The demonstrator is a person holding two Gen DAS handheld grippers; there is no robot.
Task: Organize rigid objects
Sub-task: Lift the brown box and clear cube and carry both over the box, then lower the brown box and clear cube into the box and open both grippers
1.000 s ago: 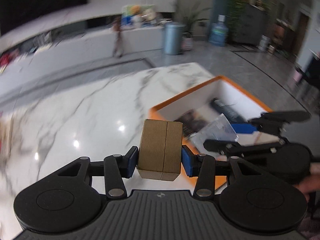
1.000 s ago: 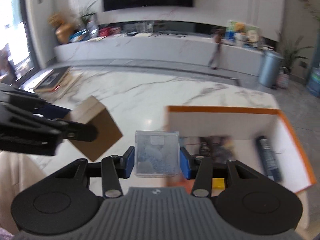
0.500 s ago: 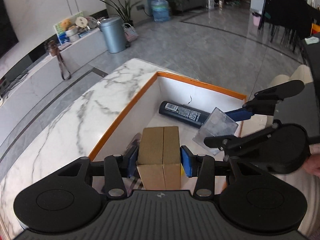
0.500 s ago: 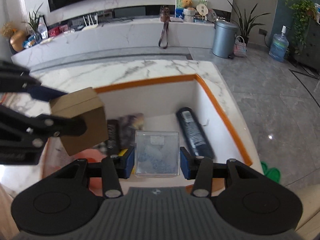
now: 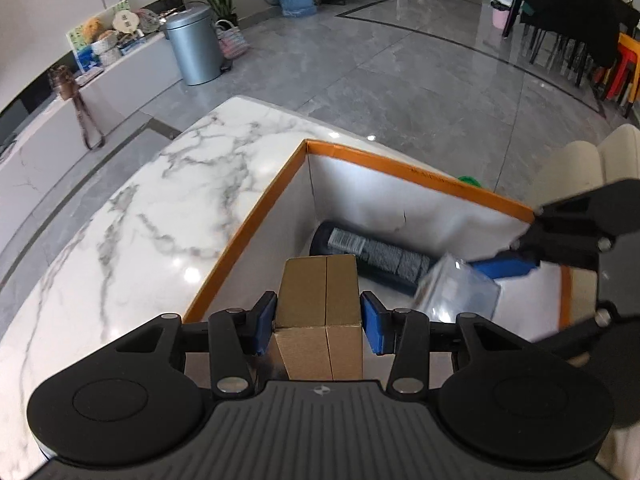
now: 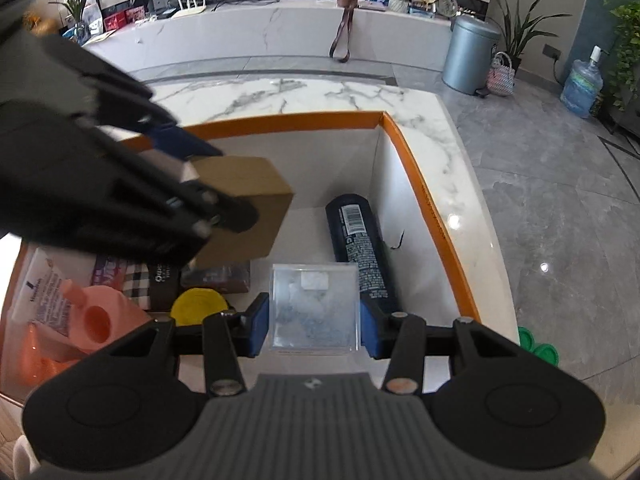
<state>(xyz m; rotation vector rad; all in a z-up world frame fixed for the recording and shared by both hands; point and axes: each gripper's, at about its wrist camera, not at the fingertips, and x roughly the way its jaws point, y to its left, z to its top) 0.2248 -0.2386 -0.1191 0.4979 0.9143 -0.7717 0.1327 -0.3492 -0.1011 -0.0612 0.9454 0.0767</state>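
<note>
While several items already lie in the orange-rimmed box (image 6: 432,200), left gripper (image 5: 320,320) clamps the cardboard box (image 5: 320,304), right gripper (image 6: 314,322) clamps the clear case (image 6: 314,304); both hang over it, unplaced.

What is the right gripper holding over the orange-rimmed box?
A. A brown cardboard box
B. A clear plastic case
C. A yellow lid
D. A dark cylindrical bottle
B: in the right wrist view the right gripper has its blue pads pressed on both sides of the clear plastic case, while the dark bottle lies in the orange-rimmed box and the brown cardboard box is in the left gripper.
</note>
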